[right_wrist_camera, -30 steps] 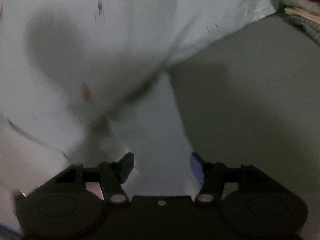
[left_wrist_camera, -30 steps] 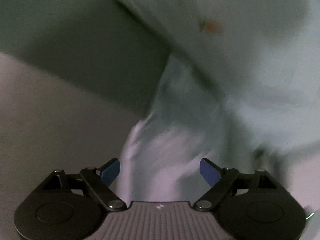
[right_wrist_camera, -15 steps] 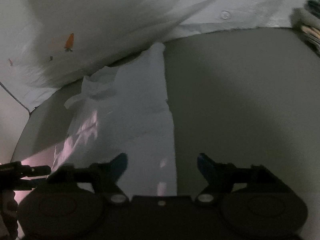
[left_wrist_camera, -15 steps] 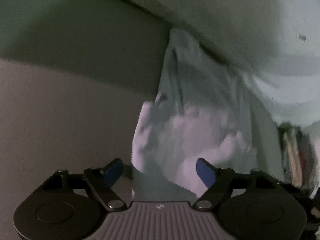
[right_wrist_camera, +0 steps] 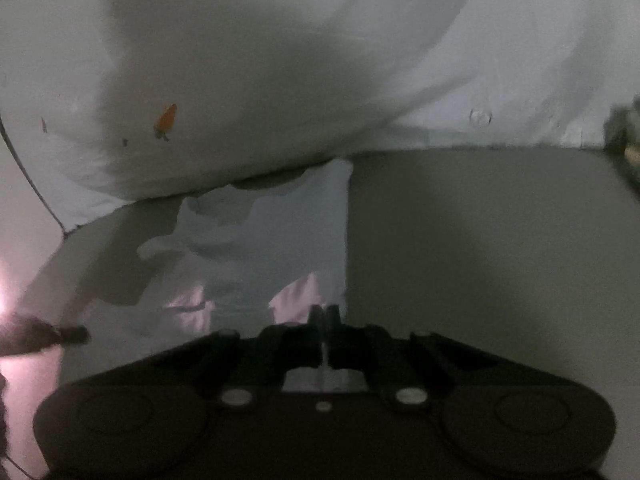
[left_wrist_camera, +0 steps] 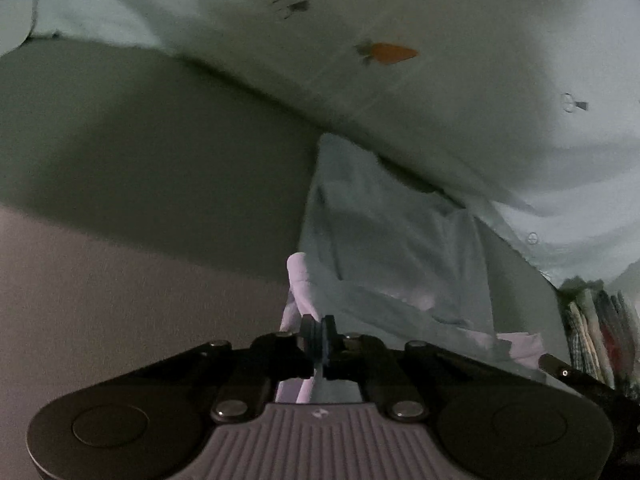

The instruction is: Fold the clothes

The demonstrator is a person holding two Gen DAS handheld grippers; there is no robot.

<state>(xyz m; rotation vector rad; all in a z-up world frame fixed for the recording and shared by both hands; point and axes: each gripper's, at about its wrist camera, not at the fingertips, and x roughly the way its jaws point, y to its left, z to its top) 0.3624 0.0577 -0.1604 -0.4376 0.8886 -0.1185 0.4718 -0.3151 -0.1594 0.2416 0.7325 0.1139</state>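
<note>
A pale shirt with buttons and a small orange carrot print (left_wrist_camera: pixel 390 53) fills the upper part of both views; its body (right_wrist_camera: pixel 248 80) bulges above a flat sleeve (left_wrist_camera: pixel 384 248) that runs toward me. My left gripper (left_wrist_camera: pixel 319 334) is shut on the sleeve's near left edge. My right gripper (right_wrist_camera: pixel 325 320) is shut on the sleeve's near right edge (right_wrist_camera: pixel 308 292). The carrot print also shows in the right wrist view (right_wrist_camera: pixel 166 118).
The shirt lies on a dull grey surface (left_wrist_camera: pixel 140 152), which also shows in the right wrist view (right_wrist_camera: pixel 480 240). A stack of folded checked clothes (left_wrist_camera: pixel 596 328) sits at the right. The left gripper's tip (right_wrist_camera: pixel 40 336) shows at the right wrist view's left edge.
Both grippers were open over the sleeve a second ago and half a second ago. Now both have closed on its near edge. The shirt's body has settled and the views are steadier.
</note>
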